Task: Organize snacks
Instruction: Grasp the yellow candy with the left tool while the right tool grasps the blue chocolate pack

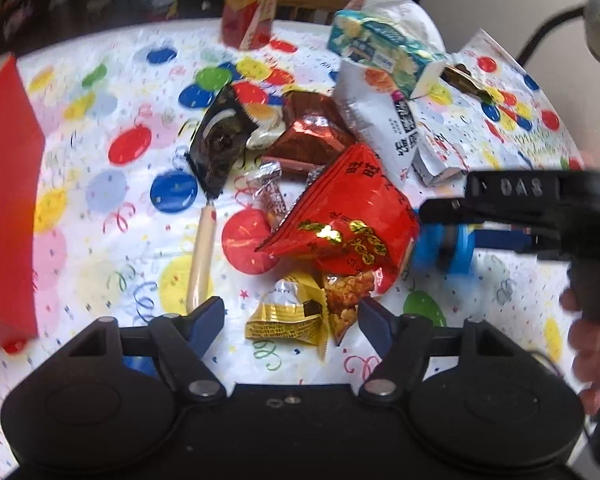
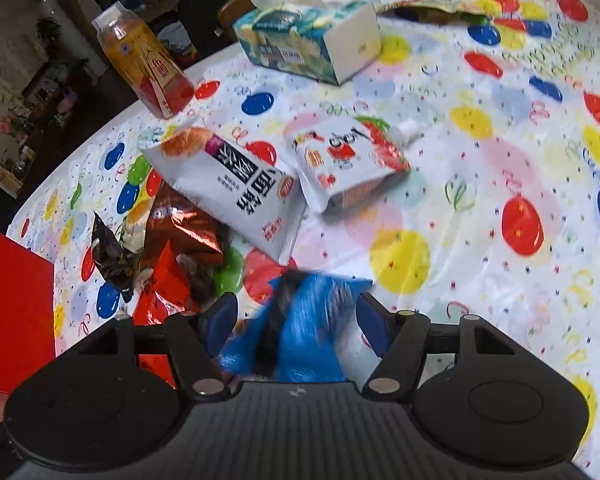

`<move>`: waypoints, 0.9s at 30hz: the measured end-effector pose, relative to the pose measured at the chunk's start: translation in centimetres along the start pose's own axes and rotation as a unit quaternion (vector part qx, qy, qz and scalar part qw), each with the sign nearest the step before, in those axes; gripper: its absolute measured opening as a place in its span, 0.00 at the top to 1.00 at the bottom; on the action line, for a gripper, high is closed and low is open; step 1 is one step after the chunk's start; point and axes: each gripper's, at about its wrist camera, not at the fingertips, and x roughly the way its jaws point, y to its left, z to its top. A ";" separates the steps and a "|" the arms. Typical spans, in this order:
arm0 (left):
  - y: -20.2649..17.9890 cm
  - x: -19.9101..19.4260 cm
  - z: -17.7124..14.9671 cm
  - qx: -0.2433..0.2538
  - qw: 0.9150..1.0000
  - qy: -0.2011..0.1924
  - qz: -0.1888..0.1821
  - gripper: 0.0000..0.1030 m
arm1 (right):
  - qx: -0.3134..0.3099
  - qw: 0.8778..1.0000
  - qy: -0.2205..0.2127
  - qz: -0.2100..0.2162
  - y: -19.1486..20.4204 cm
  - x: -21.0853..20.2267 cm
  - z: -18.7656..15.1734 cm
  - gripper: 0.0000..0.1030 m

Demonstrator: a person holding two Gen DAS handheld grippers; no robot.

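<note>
In right tongs [image 2: 292, 320]: blue packet [image 2: 312, 320], blurred.

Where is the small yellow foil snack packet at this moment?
In the left wrist view, the small yellow foil snack packet lies on the balloon-print tablecloth, between the fingertips of the open left gripper, just below the big red snack bag.

The tabletop [image 2: 480, 184] was covered by a white cloth printed with coloured balloons. A wooden chair [image 1: 300, 0] was seen beyond its far edge. Dim, cluttered shelving [image 2: 16, 120] was visible behind.
</note>
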 end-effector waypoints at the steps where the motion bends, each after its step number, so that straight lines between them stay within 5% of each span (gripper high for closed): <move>1: 0.2 0.1 0.0 -0.009 1.000 0.003 -0.001 0.38 | 0.004 1.000 0.001 0.003 -0.1 0.0 -0.1 0.43; 9: 0.0 0.5 0.0 -0.002 1.000 0.008 -0.007 0.63 | 0.011 1.000 0.009 0.016 -0.6 0.1 -0.4 0.59; 16: 0.1 0.5 -0.1 0.010 1.000 0.003 -0.002 0.68 | 0.015 1.000 0.004 0.025 -0.9 -0.1 -0.8 0.69; 27: 1.5 -1.4 -0.7 0.023 1.000 -0.008 -0.015 0.73 | -0.002 0.999 -0.038 0.016 0.1 -4.1 -2.5 0.71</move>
